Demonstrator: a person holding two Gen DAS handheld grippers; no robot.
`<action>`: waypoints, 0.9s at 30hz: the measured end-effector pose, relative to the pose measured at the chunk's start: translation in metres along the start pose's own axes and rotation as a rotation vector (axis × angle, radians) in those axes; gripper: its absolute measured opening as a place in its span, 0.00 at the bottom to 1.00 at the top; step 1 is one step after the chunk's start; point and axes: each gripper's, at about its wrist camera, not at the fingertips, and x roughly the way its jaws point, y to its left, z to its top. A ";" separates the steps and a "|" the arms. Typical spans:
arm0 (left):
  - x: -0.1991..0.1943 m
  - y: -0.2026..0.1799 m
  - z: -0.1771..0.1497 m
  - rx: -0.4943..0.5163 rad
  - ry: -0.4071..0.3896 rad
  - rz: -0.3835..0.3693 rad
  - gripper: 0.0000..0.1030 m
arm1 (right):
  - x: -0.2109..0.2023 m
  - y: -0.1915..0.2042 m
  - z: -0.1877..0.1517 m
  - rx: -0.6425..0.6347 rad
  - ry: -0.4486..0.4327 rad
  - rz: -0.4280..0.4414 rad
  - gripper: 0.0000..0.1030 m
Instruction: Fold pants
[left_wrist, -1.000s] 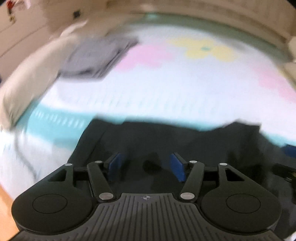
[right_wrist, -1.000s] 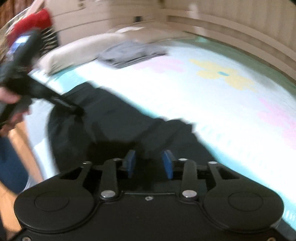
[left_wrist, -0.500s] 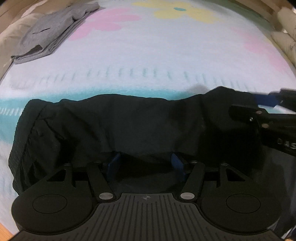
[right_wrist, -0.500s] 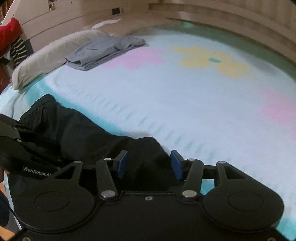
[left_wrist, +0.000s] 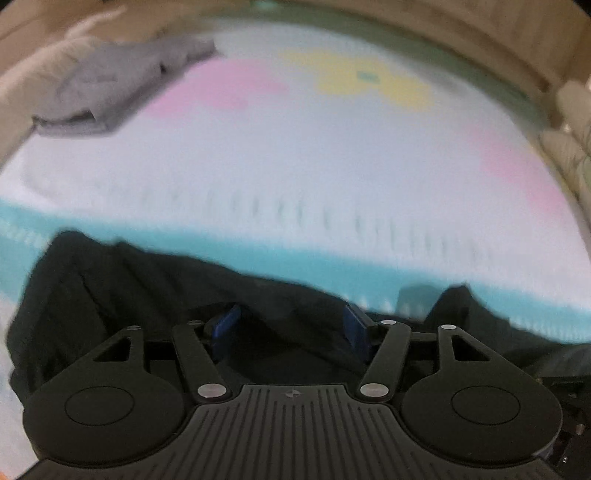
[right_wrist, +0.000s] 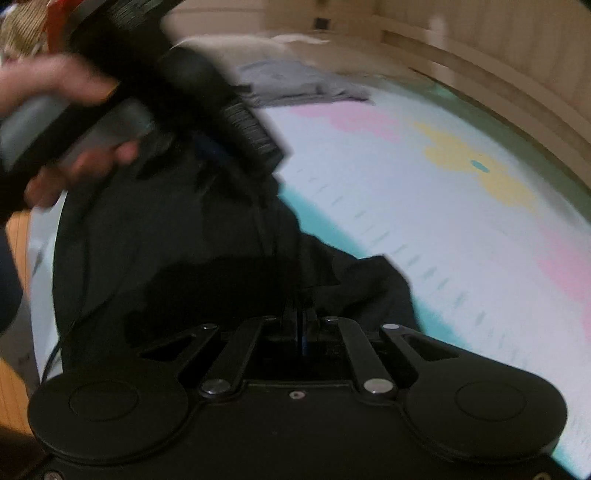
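Right gripper (right_wrist: 301, 325): blue pads pressed together, pinching a fold of the black pants (right_wrist: 177, 251). Left gripper (left_wrist: 291, 328): fingers spread wide over the fabric, gripping nothing. Pants: black, matte, rumpled, bunched in soft ridges. Position: near edge of the flowered bedspread (left_wrist: 314, 166), on its teal stripe. Long axis: across the left view, left to right.

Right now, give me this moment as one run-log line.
step: fold pants | left gripper: open over black pants | right gripper: shut on black pants | folded grey garment: far on bed
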 end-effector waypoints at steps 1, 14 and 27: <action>0.007 0.001 -0.002 -0.001 0.037 0.005 0.58 | 0.001 0.002 -0.002 -0.004 0.006 0.002 0.09; 0.014 -0.006 -0.009 0.060 0.038 0.075 0.58 | 0.006 -0.041 0.023 0.240 -0.001 0.112 0.48; -0.027 0.008 -0.030 0.003 -0.044 0.081 0.58 | 0.027 -0.059 0.044 0.365 -0.006 0.190 0.28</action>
